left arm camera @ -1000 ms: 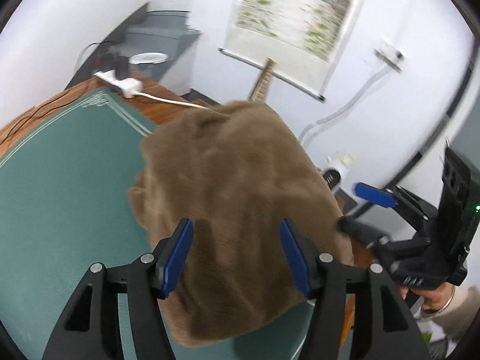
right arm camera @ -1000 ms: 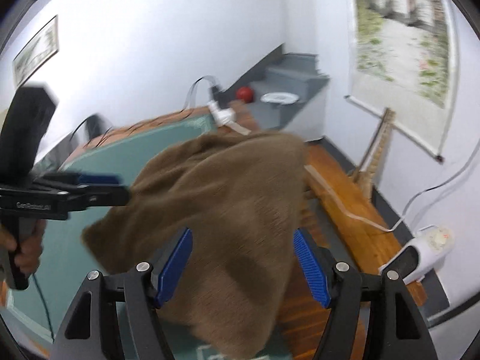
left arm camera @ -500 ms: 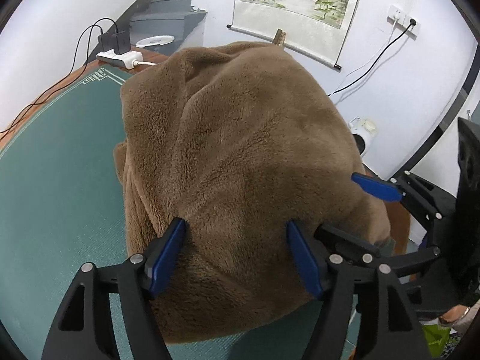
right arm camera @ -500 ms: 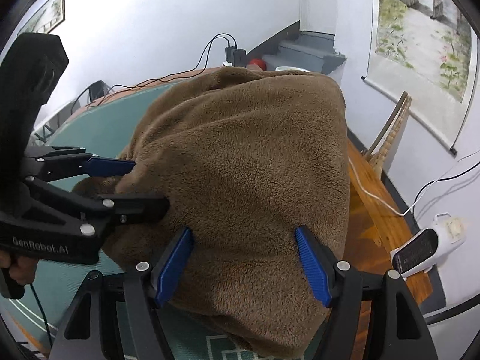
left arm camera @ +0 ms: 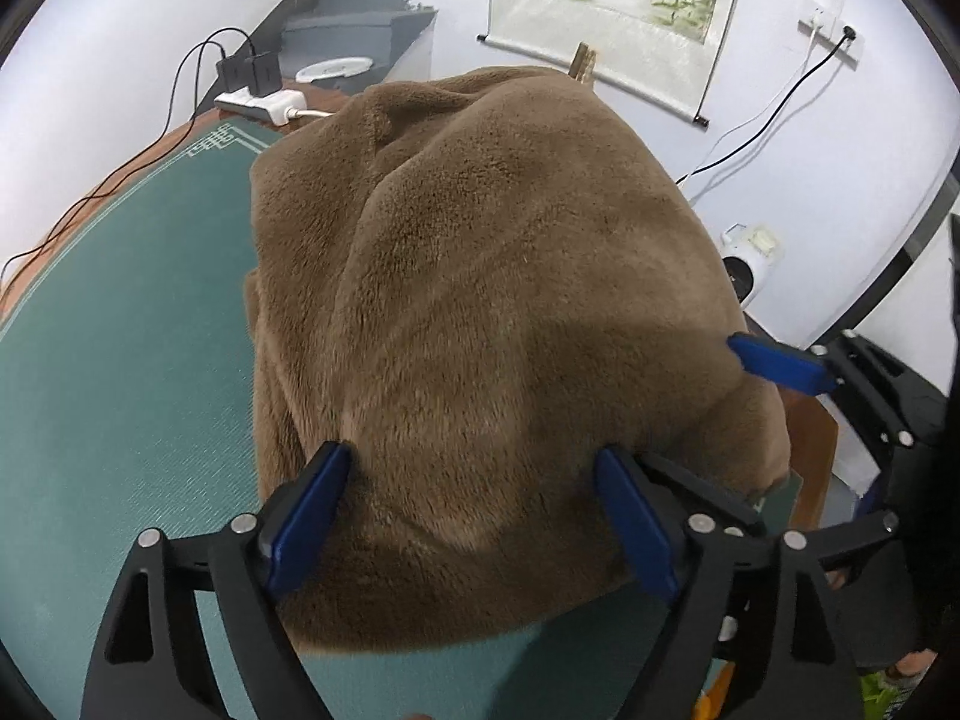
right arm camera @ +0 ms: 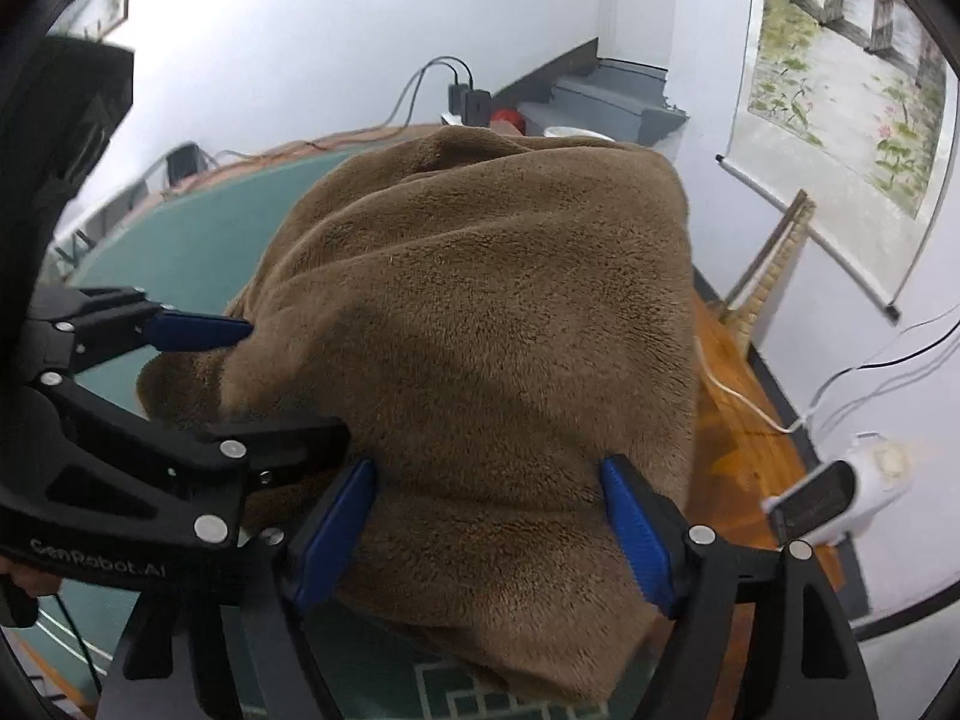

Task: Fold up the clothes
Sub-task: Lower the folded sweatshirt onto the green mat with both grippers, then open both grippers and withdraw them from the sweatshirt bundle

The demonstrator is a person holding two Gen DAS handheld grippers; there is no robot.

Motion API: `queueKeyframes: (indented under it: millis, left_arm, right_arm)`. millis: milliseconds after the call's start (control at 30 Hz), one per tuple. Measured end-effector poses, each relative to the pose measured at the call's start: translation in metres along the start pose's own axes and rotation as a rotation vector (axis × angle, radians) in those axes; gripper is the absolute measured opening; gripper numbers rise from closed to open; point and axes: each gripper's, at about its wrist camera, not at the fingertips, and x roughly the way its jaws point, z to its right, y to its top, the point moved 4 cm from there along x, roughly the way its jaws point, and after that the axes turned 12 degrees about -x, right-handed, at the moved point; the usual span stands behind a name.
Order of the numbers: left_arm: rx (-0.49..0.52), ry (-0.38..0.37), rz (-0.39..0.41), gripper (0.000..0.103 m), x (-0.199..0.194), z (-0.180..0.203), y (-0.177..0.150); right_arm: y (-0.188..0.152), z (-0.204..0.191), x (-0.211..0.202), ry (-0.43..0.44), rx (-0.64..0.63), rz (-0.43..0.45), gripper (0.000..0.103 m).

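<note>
A brown fleece garment (left arm camera: 480, 324) lies bunched in a thick heap on the green table mat (left arm camera: 120, 390); it also fills the right wrist view (right arm camera: 480, 330). My left gripper (left arm camera: 474, 510) is open, its blue fingers astride the near edge of the heap. My right gripper (right arm camera: 486, 522) is open too, its fingers astride the heap from the other side. Each gripper shows in the other's view: the right one (left arm camera: 780, 360) at the garment's right edge, the left one (right arm camera: 198, 330) at its left edge. Neither pinches cloth.
A white power strip (left arm camera: 264, 105) with black plugs and cables sits at the table's far corner. A wooden table edge (right arm camera: 738, 420) and a white device (right arm camera: 840, 492) lie right of the mat. Grey steps (left arm camera: 360, 30) and a wall scroll (left arm camera: 612, 0) are behind.
The garment was held up in the air a second ago; it has come down onto the mat in a heap. Both grippers have lowered and closed in around it.
</note>
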Motion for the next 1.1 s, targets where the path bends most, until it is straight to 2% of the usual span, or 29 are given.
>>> queueKeyframes:
  millis: [67,200,367,600,767,1100]
  left_arm:
    - [-0.019,0.033,0.008,0.102,-0.008,0.001,0.002]
    - [-0.069,0.074,0.024,0.102,-0.031,-0.001,0.000]
    - [-0.115,0.087,0.042,0.102,-0.057,-0.004,-0.004]
    - [-0.103,0.065,0.099,0.102,-0.092,0.011,-0.010]
    - [-0.078,0.083,0.149,0.102,-0.112,0.017,-0.017]
    - [-0.096,0.094,0.147,0.102,-0.110,0.012,-0.020]
  right_arm:
    - [0.000,0.001,-0.009,-0.016,0.025,-0.012,0.082]
    - [-0.009,0.008,-0.034,-0.035,0.116,-0.010,0.084]
    - [-0.019,0.015,-0.065,-0.064,0.191,-0.003,0.084]
    - [-0.016,0.005,-0.092,-0.099,0.178,0.019,0.084]
    - [-0.014,-0.004,-0.105,-0.131,0.135,0.043,0.084]
    - [-0.022,-0.005,-0.104,-0.104,0.163,0.044,0.084]
